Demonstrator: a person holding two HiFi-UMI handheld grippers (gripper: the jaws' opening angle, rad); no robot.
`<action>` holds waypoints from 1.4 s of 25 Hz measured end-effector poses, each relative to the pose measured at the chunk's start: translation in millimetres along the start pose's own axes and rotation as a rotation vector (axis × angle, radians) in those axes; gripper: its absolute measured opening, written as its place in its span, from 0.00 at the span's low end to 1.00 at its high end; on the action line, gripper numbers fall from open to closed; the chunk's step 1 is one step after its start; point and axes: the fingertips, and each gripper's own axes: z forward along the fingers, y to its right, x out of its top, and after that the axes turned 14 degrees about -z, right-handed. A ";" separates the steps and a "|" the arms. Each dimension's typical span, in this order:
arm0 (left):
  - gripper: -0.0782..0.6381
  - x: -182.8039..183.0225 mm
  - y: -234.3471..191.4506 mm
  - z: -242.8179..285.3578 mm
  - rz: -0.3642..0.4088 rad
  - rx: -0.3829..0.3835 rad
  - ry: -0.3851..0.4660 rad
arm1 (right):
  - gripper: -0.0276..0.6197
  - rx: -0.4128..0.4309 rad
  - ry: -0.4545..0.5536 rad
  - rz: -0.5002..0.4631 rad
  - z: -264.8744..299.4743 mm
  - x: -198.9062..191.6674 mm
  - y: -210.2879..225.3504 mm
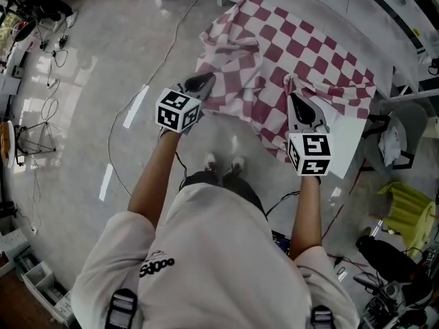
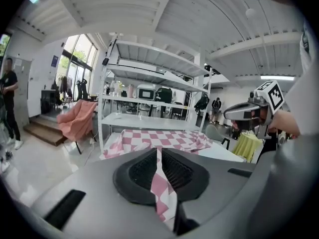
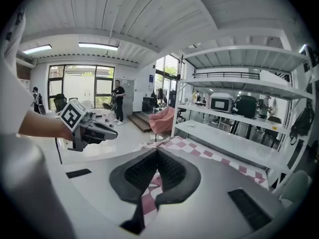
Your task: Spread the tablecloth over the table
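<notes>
The left gripper [image 1: 206,80] and right gripper [image 1: 291,96] clench the near edge of the red-and-white checked fabric tablecloth [image 1: 309,70]; it is probably light and limp, best held at corners.

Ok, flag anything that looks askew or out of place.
The checked tablecloth lies crumpled and askew on the white table, leaving the near right corner bare. The left gripper and right gripper each pinch its near edge.
</notes>
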 end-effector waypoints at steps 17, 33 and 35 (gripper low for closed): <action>0.56 -94.6 -70.7 101.4 0.055 -0.048 -0.318 | 0.27 0.233 -0.107 0.167 112.6 -70.1 -68.8; 0.41 -127.3 -91.4 144.0 0.175 -0.208 -0.499 | 0.43 0.108 -0.410 0.325 220.0 -190.4 -78.0; 0.35 -125.9 -91.7 144.0 0.183 -0.223 -0.498 | 0.39 0.096 -0.421 0.335 222.5 -195.5 -75.9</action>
